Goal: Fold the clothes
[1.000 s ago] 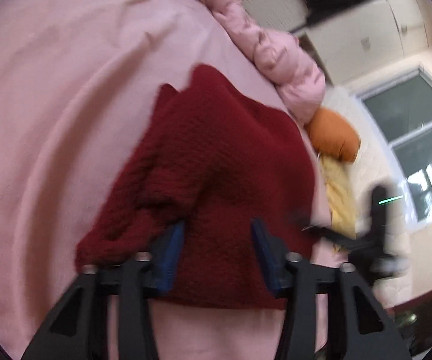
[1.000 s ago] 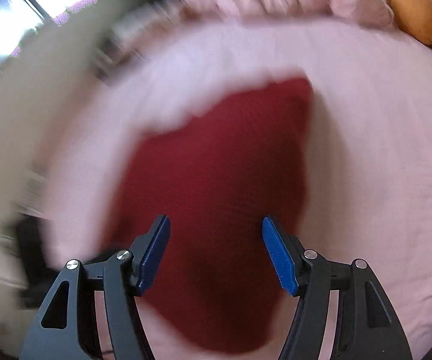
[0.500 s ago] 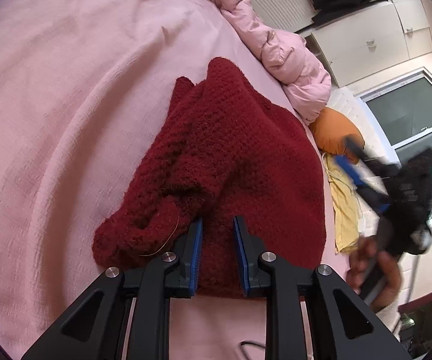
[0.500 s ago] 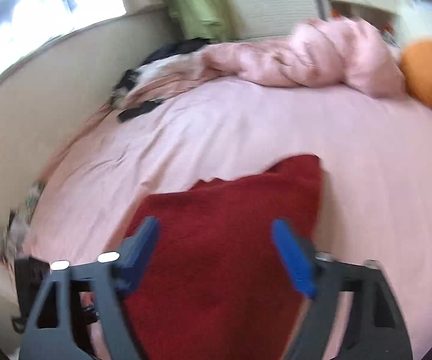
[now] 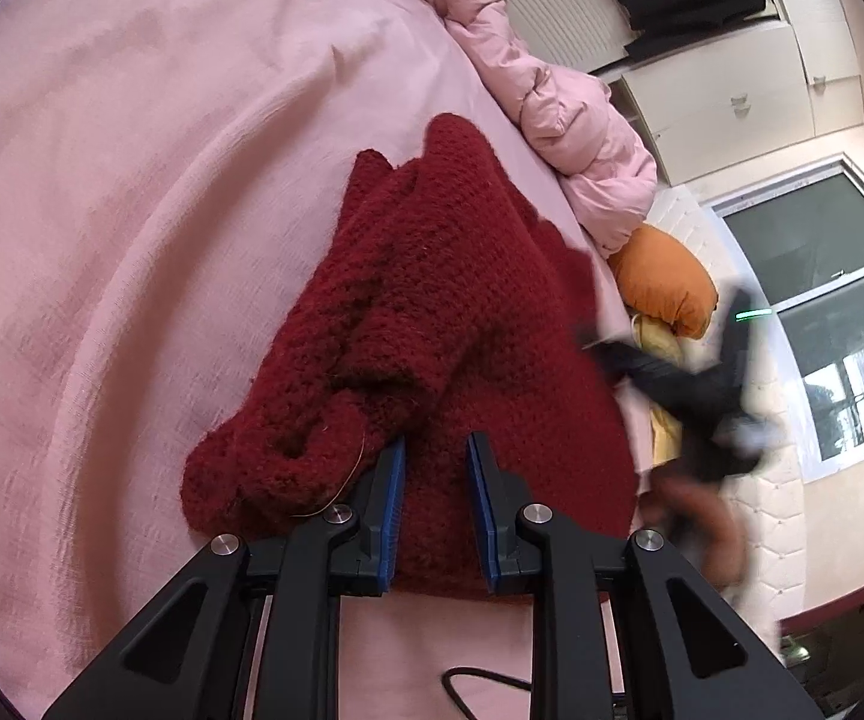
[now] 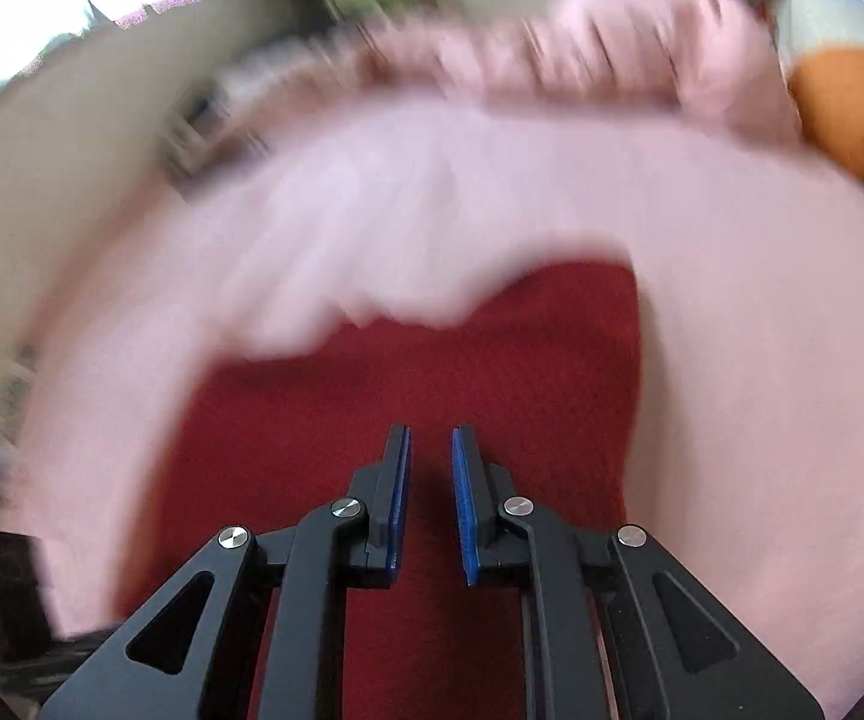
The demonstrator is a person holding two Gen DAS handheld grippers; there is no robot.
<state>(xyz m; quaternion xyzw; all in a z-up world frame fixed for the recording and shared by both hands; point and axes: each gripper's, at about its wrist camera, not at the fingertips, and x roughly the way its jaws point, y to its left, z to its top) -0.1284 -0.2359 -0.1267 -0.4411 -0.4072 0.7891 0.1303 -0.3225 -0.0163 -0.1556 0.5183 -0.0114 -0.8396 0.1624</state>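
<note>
A dark red knitted sweater (image 5: 432,300) lies bunched on the pink bed sheet (image 5: 162,180), one sleeve rolled up at its near left. My left gripper (image 5: 435,444) is shut on the sweater's near edge, with knit pinched between the blue pads. In the right wrist view, which is blurred, my right gripper (image 6: 431,432) hangs over the flat part of the sweater (image 6: 492,360). Its jaws are closing to a thin slit, and I cannot tell if any knit is caught in it. The left wrist view shows the right gripper (image 5: 612,354) as a dark blur at the sweater's right edge, held by a hand (image 5: 696,516).
A pink duvet (image 5: 552,102) is heaped along the bed's far side. Beside it lie an orange pillow (image 5: 663,282) and a yellow cloth (image 5: 666,438). White cupboards (image 5: 732,102) and a window (image 5: 840,312) stand beyond. A black cable (image 5: 480,684) lies near the front edge.
My left jaws closed from wide onto the sweater's near edge and have stayed there. My right gripper swung down toward the sweater, and its jaws went from wide apart to nearly together.
</note>
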